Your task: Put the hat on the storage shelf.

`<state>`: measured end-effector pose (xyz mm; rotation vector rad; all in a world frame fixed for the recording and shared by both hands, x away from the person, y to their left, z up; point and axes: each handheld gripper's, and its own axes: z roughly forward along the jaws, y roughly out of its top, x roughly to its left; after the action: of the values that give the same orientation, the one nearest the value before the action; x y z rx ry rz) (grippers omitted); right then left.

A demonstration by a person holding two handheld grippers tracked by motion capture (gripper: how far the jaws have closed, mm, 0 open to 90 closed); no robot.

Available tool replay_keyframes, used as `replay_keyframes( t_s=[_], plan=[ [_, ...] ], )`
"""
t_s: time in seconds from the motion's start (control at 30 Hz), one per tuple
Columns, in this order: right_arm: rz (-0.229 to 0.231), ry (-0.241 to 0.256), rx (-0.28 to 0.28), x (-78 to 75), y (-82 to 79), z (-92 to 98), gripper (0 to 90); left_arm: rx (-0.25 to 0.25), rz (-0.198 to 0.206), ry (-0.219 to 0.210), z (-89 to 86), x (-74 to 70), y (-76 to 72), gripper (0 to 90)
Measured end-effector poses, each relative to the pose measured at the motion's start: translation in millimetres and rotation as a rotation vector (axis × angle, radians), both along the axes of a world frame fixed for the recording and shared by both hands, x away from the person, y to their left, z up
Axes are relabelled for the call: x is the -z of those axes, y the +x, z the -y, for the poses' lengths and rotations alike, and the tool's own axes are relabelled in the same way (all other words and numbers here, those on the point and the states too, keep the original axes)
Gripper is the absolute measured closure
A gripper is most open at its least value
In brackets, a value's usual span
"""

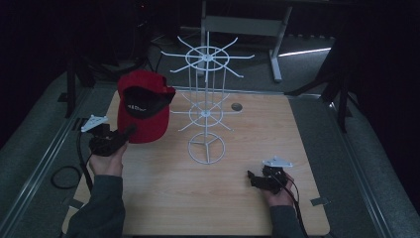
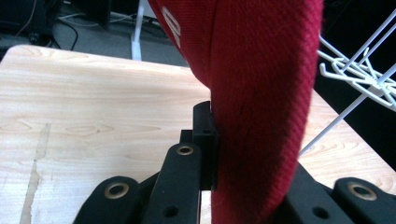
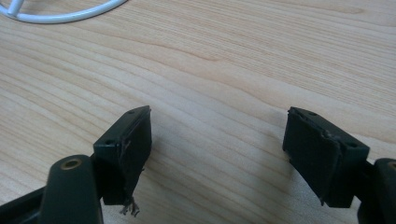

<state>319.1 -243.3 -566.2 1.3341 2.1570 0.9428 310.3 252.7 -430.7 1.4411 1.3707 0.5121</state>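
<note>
One soft, light red cap hangs pinched at its fabric edge in the left gripper, likely floppy; right gripper gapes empty.

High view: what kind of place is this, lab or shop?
Probably a lab or recording bench, not a shop: one wooden table in a dark room, a lone white wire rack, the left gripper holding a red cap, cables behind.

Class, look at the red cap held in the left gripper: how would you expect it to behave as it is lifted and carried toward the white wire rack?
The red cap is woven cloth, so it probably sags and swings rather than holding shape. The left gripper clamps just one fold, so it seems light, and the coarse weave likely resists slipping. The white wire rack looks thin and tall, so a nudge might tip it.
</note>
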Motion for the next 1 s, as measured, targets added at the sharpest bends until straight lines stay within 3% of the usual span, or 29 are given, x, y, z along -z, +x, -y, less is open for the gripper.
replay_keyframes(
  t_s=[1.0],
  plan=[
    [0.000, -0.002, -0.002, 0.0, 0.0, 0.1, 23.7, -0.021, 0.117, 0.021, 3.7, -21.9, -0.6, 85.2]
  ],
)
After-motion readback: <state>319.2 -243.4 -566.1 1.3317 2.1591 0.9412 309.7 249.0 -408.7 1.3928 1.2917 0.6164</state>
